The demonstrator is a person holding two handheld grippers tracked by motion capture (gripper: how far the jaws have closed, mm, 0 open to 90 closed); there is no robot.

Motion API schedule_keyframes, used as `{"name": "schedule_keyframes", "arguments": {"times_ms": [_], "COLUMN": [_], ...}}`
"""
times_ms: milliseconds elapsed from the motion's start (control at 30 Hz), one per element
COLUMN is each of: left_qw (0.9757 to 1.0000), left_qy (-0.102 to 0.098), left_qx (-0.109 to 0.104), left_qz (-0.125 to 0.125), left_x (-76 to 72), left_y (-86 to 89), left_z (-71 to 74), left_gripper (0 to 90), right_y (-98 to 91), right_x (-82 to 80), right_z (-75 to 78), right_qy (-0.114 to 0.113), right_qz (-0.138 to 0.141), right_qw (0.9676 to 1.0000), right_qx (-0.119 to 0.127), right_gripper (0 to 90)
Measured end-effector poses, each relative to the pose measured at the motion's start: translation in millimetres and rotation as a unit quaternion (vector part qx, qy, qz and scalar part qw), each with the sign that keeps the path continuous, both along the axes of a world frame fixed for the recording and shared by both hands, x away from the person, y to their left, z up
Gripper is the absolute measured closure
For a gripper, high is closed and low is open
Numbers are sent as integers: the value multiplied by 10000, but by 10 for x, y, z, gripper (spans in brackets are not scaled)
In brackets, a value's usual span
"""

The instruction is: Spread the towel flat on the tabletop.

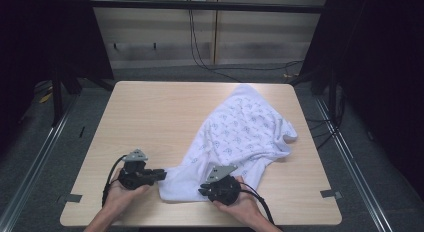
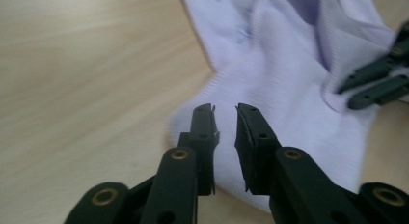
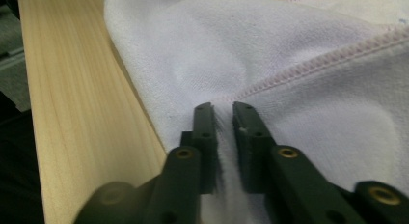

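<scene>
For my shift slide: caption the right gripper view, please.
Right gripper over the white garment near its stitched seam, jaws slightly apart, beside the wooden table edge.

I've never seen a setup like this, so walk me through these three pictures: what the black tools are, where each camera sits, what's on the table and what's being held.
No machine arm is at work here: a person holds a hand-held two-jaw gripper in each hand. The high view looks down from above the person's side of the wooden table; the left gripper is at the left, the right gripper beside it. The other two pictures come from small cameras riding on each gripper, looking along its black jaws.

On the table lies a crumpled white garment with a faint print. In the left gripper view, the jaws stand slightly apart over the cloth's near corner, nothing clamped. In the right gripper view, the jaws are nearly closed around a fold of cloth; whether they actually pinch it is unclear.
</scene>
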State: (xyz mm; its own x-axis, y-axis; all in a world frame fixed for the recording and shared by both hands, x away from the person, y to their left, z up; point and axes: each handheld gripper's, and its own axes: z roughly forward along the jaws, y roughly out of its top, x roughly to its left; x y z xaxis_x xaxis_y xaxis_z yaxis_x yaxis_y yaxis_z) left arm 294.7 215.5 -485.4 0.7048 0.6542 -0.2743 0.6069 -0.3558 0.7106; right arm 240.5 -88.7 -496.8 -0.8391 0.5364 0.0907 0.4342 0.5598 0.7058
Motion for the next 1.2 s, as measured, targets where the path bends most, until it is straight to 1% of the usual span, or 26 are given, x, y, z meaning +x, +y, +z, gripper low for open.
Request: {"name": "schedule_keyframes", "arguments": {"times_ms": [67, 100, 133, 200, 233, 267, 300, 367, 433, 467, 500, 533, 567, 667, 700, 733, 767, 800, 833, 867, 933, 1000, 1067, 1133, 1167, 1200], "left_qw": [10000, 9997, 9996, 9996, 9996, 9997, 9998, 9997, 9996, 9995, 9995, 9990, 9984, 9982, 9984, 9985, 9992, 9992, 9995, 9996, 9997, 9997, 9998, 9996, 9991, 9991], "left_qy": [50, 101, 144, 173, 173, 223, 186, 222, 202, 234, 234, 287, 229, 190, 187, 209, 161, 161, 140, 80, -17, -21, -24, -50, -105, -105], "left_qx": [22, 124, 140, 165, 165, 92, 94, 64, 162, 158, 158, 172, 315, 368, 352, 321, 144, 144, 53, -141, -170, -125, -142, -228, -351, -351], "left_qz": [74, 186, 189, 151, 151, 60, -22, -42, -123, -155, -155, -288, -410, -430, -411, -399, -325, -325, -288, -223, -168, -186, -151, -162, -190, -190], "left_x": [30, 79, 98, 117, 117, 125, 123, 122, 137, 145, 145, 152, 135, 116, 109, 105, 98, 98, 94, 78, 56, 54, 57, 58, 32, 32], "left_y": [33, 72, 81, 87, 87, 68, 48, 20, -78, -105, -105, -125, -179, -196, -190, -173, -116, -116, -89, -34, -12, 0, 8, 27, 40, 40], "left_z": [-20, -74, -95, -117, -117, -135, -136, -139, -142, -144, -144, -148, -134, -129, -127, -117, -82, -82, -60, -11, 26, 36, 36, 51, 98, 98], "left_gripper": [712, 682, 667, 633, 622, 616, 618, 619, 671, 713, 779, 854, 876, 885, 885, 885, 885, 885, 885, 885, 886, 885, 886, 886, 886, 886], "right_y": [-18, -28, -35, -64, -64, -101, -111, -122, -143, -151, -151, -166, -178, -221, -288, -288, -362, -406, -451, -494, -582, -662, -749, -801, -922, -993], "right_x": [18, 27, 35, 54, 54, 73, 75, 82, 88, 93, 93, 96, 100, 115, 136, 136, 125, 113, 99, 84, 52, 22, -17, -36, -79, -106], "right_z": [-1, 1, 5, 12, 12, 26, 39, 48, 61, 63, 63, 81, 97, 148, 206, 206, 271, 299, 324, 342, 377, 411, 458, 484, 544, 581], "right_qy": [117, 152, 211, 321, 321, 424, 411, 419, 472, 470, 470, 447, 432, 403, 385, 385, 330, 330, 337, 317, 322, 323, 255, 258, 210, 204], "right_qz": [-57, -47, -85, -165, -165, -190, -206, -186, -226, -206, -206, -222, -226, -302, -351, -351, -413, -436, -454, -492, -580, -640, -701, -711, -795, -829], "right_qw": [9999, 9998, 9996, 9988, 9988, 9976, 9976, 9975, 9969, 9967, 9967, 9966, 9966, 9962, 9947, 9947, 9940, 9932, 9926, 9920, 9902, 9886, 9882, 9875, 9864, 9859], "right_qx": [107, 120, 183, 321, 321, 513, 510, 532, 593, 626, 626, 657, 669, 717, 891, 891, 958, 1024, 1073, 1119, 1230, 1322, 1335, 1384, 1422, 1440], "right_gripper": [848, 851, 852, 852, 852, 851, 851, 849, 848, 847, 847, 847, 846, 846, 844, 844, 844, 841, 842, 842, 842, 845, 849, 850, 851, 852]}}
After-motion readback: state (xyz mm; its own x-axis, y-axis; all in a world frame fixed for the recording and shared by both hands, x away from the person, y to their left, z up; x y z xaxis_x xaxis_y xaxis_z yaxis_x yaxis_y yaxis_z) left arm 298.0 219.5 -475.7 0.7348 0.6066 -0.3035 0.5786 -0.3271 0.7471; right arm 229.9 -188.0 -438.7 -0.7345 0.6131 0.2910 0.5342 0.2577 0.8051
